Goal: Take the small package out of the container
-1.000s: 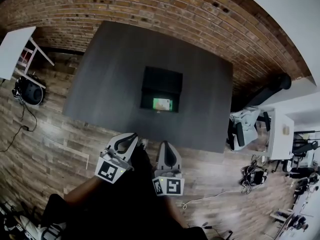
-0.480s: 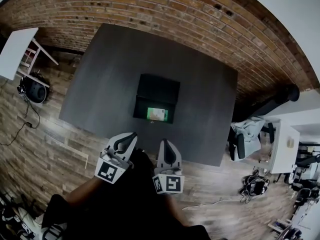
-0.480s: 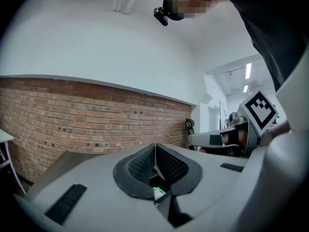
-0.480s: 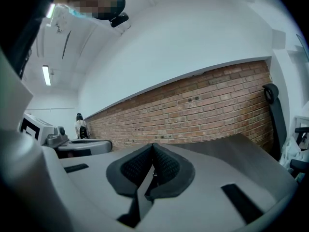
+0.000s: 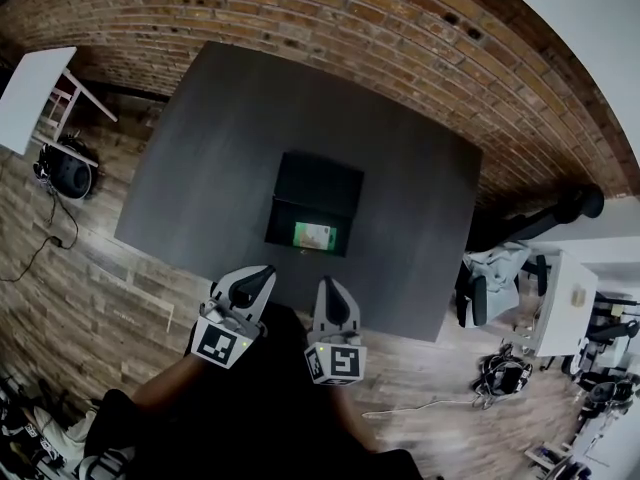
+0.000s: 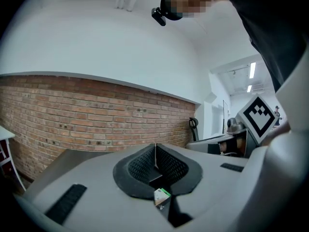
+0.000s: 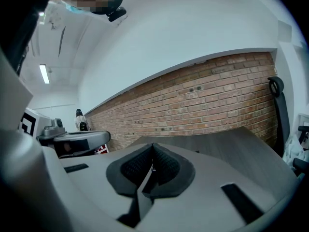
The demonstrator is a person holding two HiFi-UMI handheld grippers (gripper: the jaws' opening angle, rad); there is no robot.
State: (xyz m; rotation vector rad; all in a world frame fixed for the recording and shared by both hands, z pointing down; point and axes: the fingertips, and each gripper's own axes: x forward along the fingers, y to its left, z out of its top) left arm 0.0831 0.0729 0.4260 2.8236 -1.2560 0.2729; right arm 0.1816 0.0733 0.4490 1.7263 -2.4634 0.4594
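Note:
A black open container (image 5: 318, 180) sits mid-table on the dark grey table (image 5: 200, 168). The small green-and-white package (image 5: 314, 235) lies inside it against the near wall. My left gripper (image 5: 264, 272) and right gripper (image 5: 327, 286) hang side by side short of the table's near edge, both apart from the container, both shut with nothing held. In the left gripper view the shut left gripper (image 6: 155, 153) points at the container (image 6: 155, 173), and the package (image 6: 161, 195) shows through the gap below the tips. In the right gripper view the shut right gripper (image 7: 153, 153) faces the table top (image 7: 231, 141).
A brick wall (image 5: 330, 28) runs behind the table. A white table (image 5: 30, 88) and a round black object (image 5: 62, 176) stand on the wood floor at left. Grey chairs (image 5: 490, 278) and cables (image 5: 500, 373) crowd the right side.
Both grippers have come nearer the table's near edge, and the container with the package now sits lower and closer in the head view. Both pairs of jaws stay shut.

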